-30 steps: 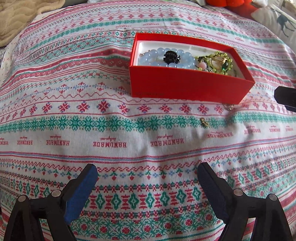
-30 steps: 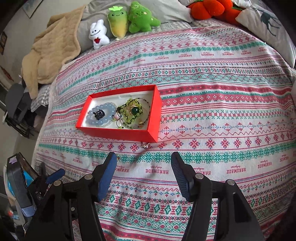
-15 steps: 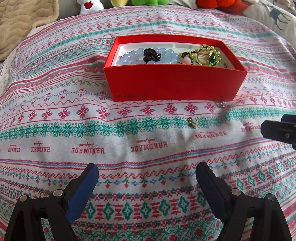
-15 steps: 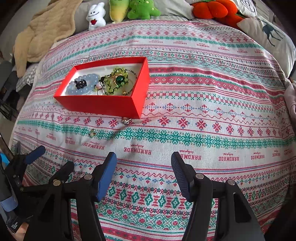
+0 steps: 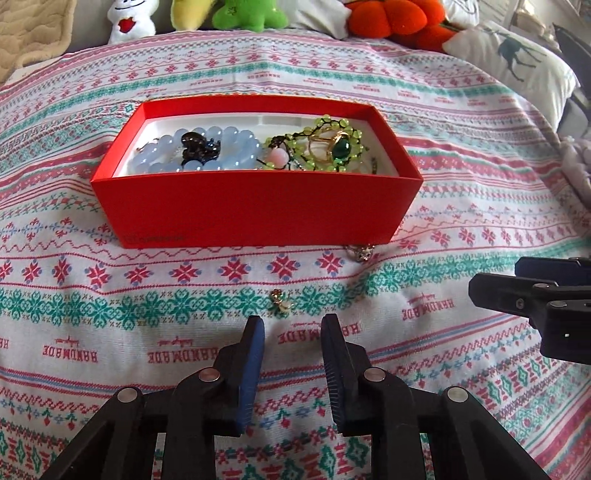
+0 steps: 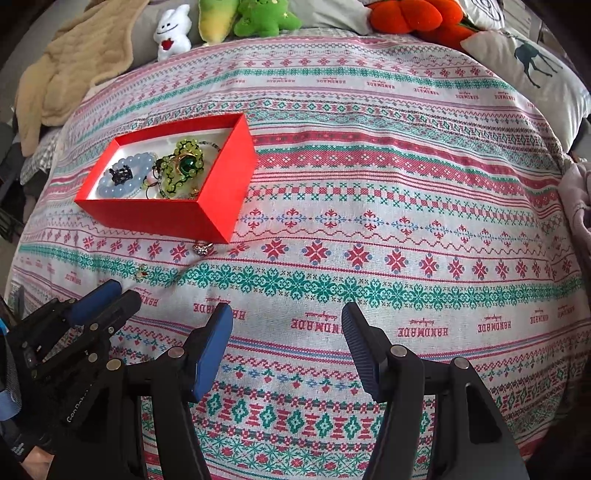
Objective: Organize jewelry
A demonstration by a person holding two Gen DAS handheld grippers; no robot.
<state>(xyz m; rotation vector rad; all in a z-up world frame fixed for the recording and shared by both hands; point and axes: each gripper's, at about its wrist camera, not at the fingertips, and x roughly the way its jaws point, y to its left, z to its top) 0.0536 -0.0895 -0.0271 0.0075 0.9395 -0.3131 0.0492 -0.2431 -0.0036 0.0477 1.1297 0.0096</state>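
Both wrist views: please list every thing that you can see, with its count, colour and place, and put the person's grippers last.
Box: one, red, white inside, on the bedspread.
Blue bracelet: one, pale blue beads, left part of the box, a black piece on it.
Green bracelet: one, yellow-green beads, right part of the box, around a gold ring with a green stone.
Ring: one, silvery, on the bedspread beside the box's near right corner.
Earring: one, small, gold, on the bedspread just ahead of the left gripper.
Bedspread: one, white with red and green pattern.
Plush toys: several, white, yellow, green, orange, at the far edge.
Blanket: one, beige, far left.
Deer pillow: one, white, far right.
Left gripper: narrowly open, empty.
Right gripper: wide open, empty.
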